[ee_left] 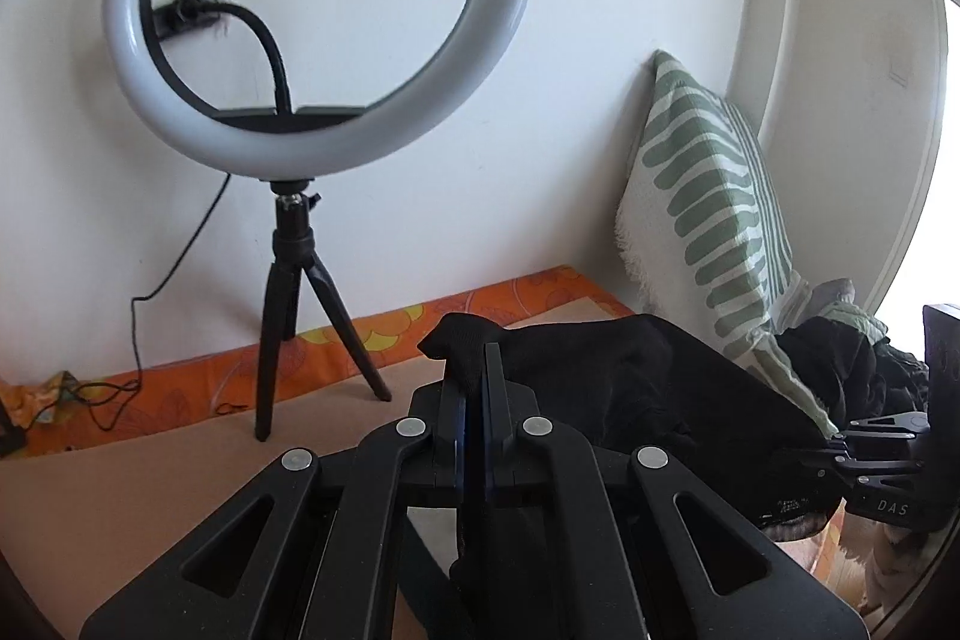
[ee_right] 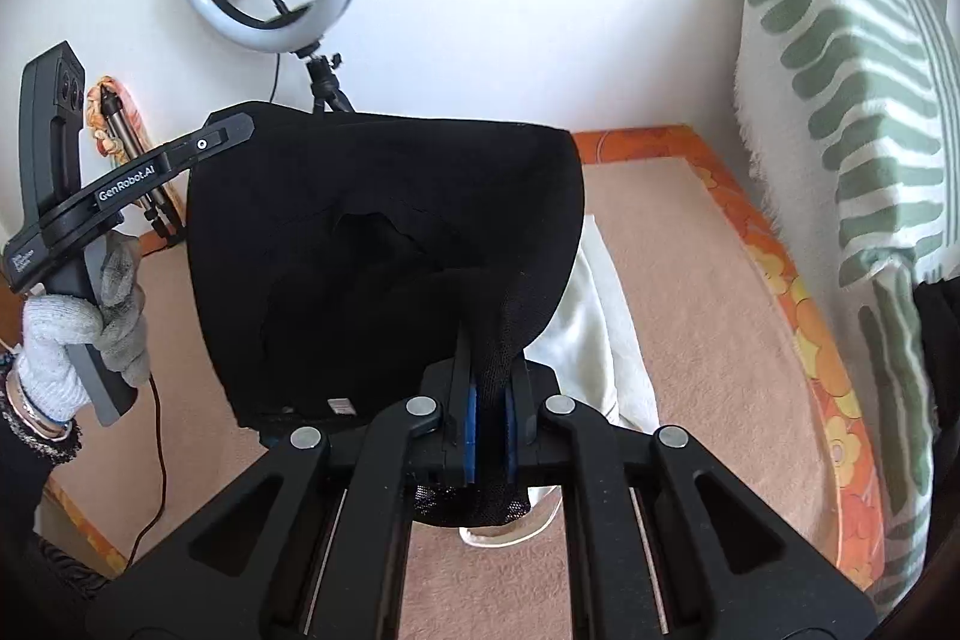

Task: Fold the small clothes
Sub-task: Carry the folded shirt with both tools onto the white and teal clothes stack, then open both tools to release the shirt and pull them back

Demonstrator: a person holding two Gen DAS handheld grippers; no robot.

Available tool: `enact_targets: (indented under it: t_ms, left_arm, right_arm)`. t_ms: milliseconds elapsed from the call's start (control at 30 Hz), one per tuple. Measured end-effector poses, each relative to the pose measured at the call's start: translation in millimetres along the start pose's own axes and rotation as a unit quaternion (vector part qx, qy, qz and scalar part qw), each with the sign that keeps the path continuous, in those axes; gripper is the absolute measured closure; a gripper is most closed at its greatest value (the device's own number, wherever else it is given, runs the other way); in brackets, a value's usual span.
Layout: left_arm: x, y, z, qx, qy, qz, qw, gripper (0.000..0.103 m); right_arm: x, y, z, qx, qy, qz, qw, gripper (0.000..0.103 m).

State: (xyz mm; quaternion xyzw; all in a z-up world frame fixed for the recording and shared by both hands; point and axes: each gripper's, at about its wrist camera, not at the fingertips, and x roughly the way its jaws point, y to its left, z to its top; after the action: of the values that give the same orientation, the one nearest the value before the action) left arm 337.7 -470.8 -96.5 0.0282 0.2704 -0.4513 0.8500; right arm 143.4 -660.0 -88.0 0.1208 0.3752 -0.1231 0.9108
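- While both tools hold it up, the small black knit garment (ee_right: 384, 268) hangs spread between them, clear of the beige bed cover with the orange flowered border (ee_right: 690, 292); judged: fold only starting, no crease set yet.
- Left gripper (ee_left: 474, 388): fingers pressed together, pinching a corner of the black fabric. In the right wrist view its tip (ee_right: 228, 133) sits at the garment's upper left corner.
- Right gripper (ee_right: 489, 388): blue pads nipped on a mesh-like edge at the garment's lower right.
- Gloved left hand (ee_right: 90, 322) grips the tool handle.
- White cloth item (ee_right: 600, 340) lies on the cover below the black one; whether it is folded, can't tell.
- Dark heap by the green-striped white cushion (ee_left: 708, 196): more clothes prob. left to do.
- Writing: "GenRobot.AI" on the left tool's arm; "DAS" on the right tool's body, left wrist view. Small white tag (ee_right: 341, 406) near the garment hem, text too small to read.
- Background: white ring light on a black tripod (ee_left: 318, 22).
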Motion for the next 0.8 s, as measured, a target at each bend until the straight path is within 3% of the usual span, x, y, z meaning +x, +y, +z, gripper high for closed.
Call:
enact_targets:
  t_ms: [167,333,400,433,533,633,800]
  left_arm:
    - [63,9,-22,0.006,0.043,0.054,0.9976,0.101]
    - [84,21,-34,0.021,0.066,0.109,0.9916,0.098]
    - [84,26,-34,0.027,0.072,0.141,0.987,0.091]
    - [80,29,-34,0.025,0.073,0.157,0.9845,0.081]
    - [60,27,-32,0.044,0.065,0.156,0.9846,0.078]
    - [32,22,-32,0.054,0.065,0.139,0.9867,0.078]
    - [-20,8,-30,0.058,0.056,0.111,0.9905,0.062]
  right_arm:
    - [66,-28,-2,0.029,0.039,0.007,0.999,0.096]
    - [82,-39,-9,0.04,0.042,0.004,0.998,0.096]
    - [82,-42,-10,0.047,0.035,-0.011,0.998,0.096]
    - [81,-41,-11,0.046,0.035,-0.024,0.998,0.095]
    - [73,-35,-13,0.039,0.025,-0.053,0.998,0.085]
    - [60,-33,-13,0.055,0.013,-0.065,0.996,0.065]
    - [27,-17,-16,0.068,-0.01,-0.071,0.995,0.062]
